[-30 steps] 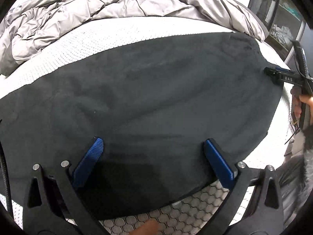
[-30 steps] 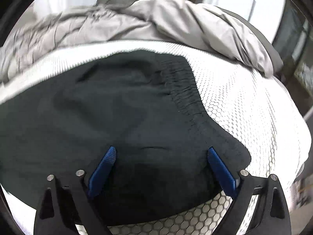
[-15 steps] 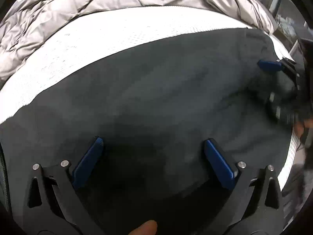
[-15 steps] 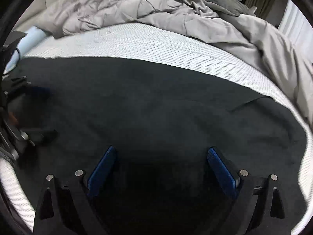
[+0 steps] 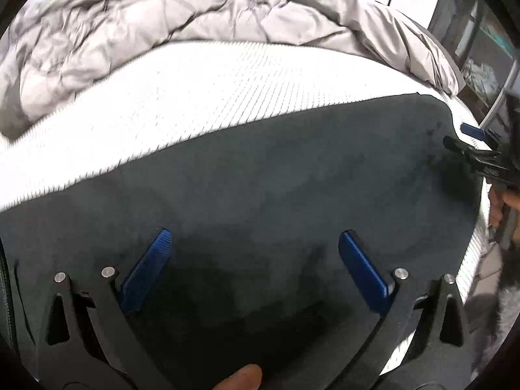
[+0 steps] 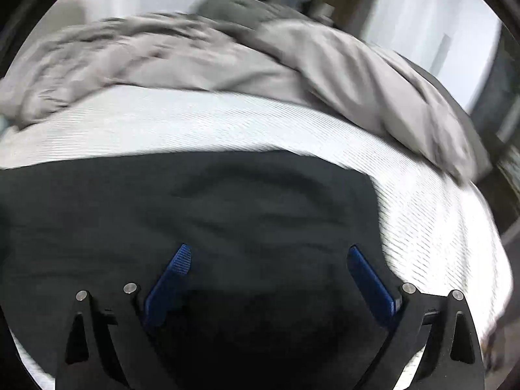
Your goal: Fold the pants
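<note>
Dark grey pants (image 5: 266, 182) lie spread flat on the white textured mattress (image 5: 195, 97). My left gripper (image 5: 255, 243) is open and empty, its blue pads over the near part of the cloth. The pants also fill the lower half of the right wrist view (image 6: 227, 214), with shallow wrinkles and their right edge near the right pad. My right gripper (image 6: 268, 260) is open and empty above the cloth. It also shows in the left wrist view (image 5: 468, 139) at the far right end of the pants, jaws apart.
A crumpled grey duvet (image 5: 162, 29) lies piled along the far side of the bed, also in the right wrist view (image 6: 227, 58). Shelving (image 5: 481, 55) stands beyond the bed's right end. The mattress edge (image 6: 455, 227) drops off at the right.
Both grippers have swung; the right wrist view turned from looking along the pants back toward the right end. The right gripper moved out to the pants' far right edge. Both stayed open.
</note>
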`<control>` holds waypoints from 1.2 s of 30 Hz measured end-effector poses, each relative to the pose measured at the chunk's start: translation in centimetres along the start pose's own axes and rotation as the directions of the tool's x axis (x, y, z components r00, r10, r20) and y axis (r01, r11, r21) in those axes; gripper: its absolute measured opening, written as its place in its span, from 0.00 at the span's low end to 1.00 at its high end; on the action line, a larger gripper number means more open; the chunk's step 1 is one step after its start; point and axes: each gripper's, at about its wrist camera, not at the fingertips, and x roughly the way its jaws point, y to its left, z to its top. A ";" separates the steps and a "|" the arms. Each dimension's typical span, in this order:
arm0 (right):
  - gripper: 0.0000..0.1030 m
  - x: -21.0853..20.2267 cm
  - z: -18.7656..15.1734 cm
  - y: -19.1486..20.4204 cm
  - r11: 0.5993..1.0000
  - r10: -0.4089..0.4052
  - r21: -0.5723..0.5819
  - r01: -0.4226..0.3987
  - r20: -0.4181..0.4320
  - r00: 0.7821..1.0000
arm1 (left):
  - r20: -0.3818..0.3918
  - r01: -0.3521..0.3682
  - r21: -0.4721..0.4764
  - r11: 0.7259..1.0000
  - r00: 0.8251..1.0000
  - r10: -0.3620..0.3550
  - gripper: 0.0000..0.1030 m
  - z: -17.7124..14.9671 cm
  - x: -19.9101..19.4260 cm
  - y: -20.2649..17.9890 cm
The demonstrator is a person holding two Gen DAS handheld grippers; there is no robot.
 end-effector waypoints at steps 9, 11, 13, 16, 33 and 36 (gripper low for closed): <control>0.96 5.9 1.7 11.0 0.950 0.171 -0.236 -0.205 -0.156 0.973 | -0.102 -0.044 0.022 0.999 0.994 0.046 1.00 2.0 6.3 -0.2; 0.96 5.3 1.5 9.6 0.957 0.152 -0.229 -0.180 -0.137 0.979 | -0.105 -0.073 -0.008 0.997 0.992 0.072 1.00 1.8 6.0 1.7; 0.97 5.8 1.2 6.0 0.973 -0.050 -0.230 0.029 -0.090 0.995 | -0.103 -0.073 -0.052 0.996 0.992 0.068 0.99 1.2 5.6 4.1; 0.99 7.7 0.7 0.4 0.985 -0.147 -0.109 0.134 -0.118 0.982 | -0.097 -0.116 -0.092 0.989 0.989 0.107 1.00 -0.2 5.0 7.1; 0.99 6.1 4.1 14.2 0.958 0.190 -0.195 -0.212 -0.124 0.974 | -0.112 -0.065 0.034 0.997 0.991 0.069 1.00 3.6 8.6 0.4; 0.97 7.5 4.9 14.6 0.946 0.203 -0.226 -0.233 -0.149 0.968 | -0.102 -0.042 0.000 0.999 0.994 0.041 1.00 3.2 8.2 1.5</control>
